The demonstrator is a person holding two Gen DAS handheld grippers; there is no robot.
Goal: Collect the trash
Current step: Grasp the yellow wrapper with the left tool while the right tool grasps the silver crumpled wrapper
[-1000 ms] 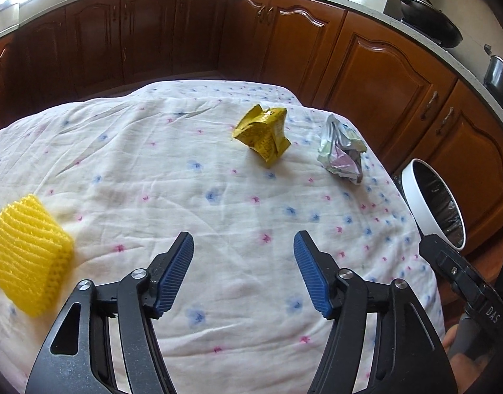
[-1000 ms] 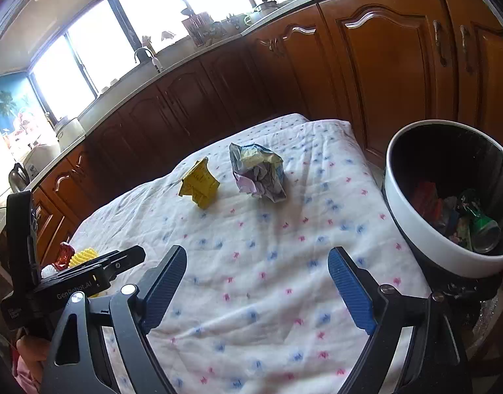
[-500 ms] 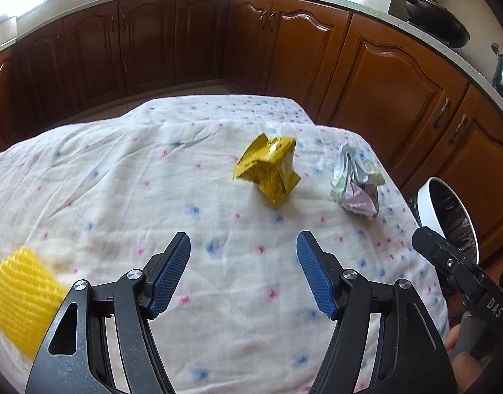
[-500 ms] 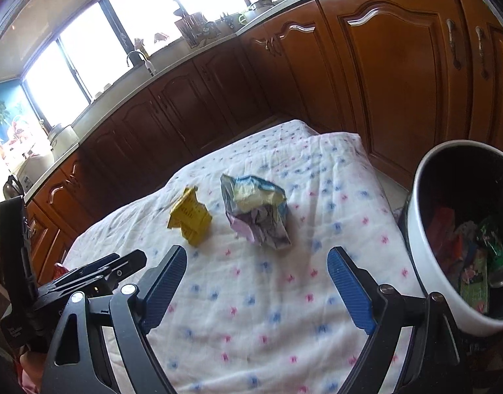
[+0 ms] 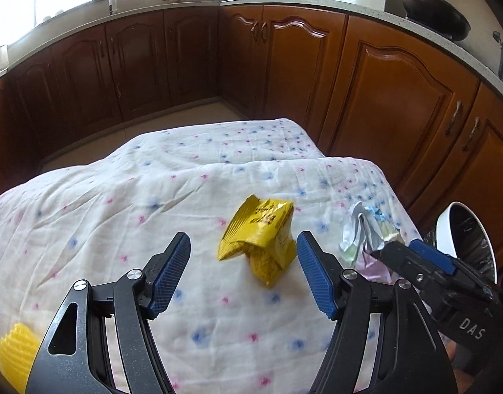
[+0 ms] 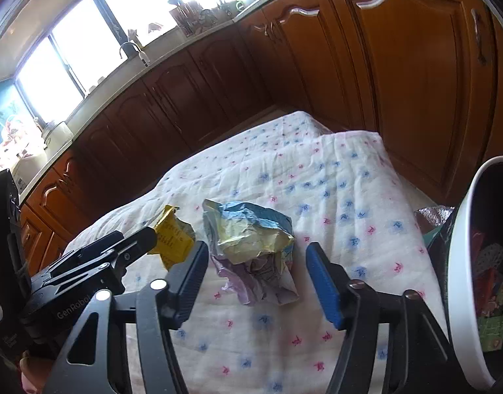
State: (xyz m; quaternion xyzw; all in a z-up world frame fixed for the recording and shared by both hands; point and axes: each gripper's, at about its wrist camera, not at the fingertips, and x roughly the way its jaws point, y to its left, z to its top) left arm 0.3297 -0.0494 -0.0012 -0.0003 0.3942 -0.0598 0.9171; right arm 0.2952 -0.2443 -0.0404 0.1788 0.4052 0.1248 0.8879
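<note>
A crumpled yellow wrapper lies on the flowered cloth. My left gripper is open, its jaws on either side of the wrapper's near end. A crumpled silver-blue wrapper lies to its right, also seen in the left wrist view. My right gripper is open around that wrapper's near part. A yellow foam net lies at the cloth's near left. The white trash bin stands right of the table and holds trash.
Dark wooden kitchen cabinets ring the table on the far and right sides. The left gripper's body shows at the left of the right wrist view, next to the yellow wrapper.
Both grippers have moved forward over the cloth. The yellow wrapper now sits between the left jaws and the silver-blue wrapper between the right jaws. Both stay open.
</note>
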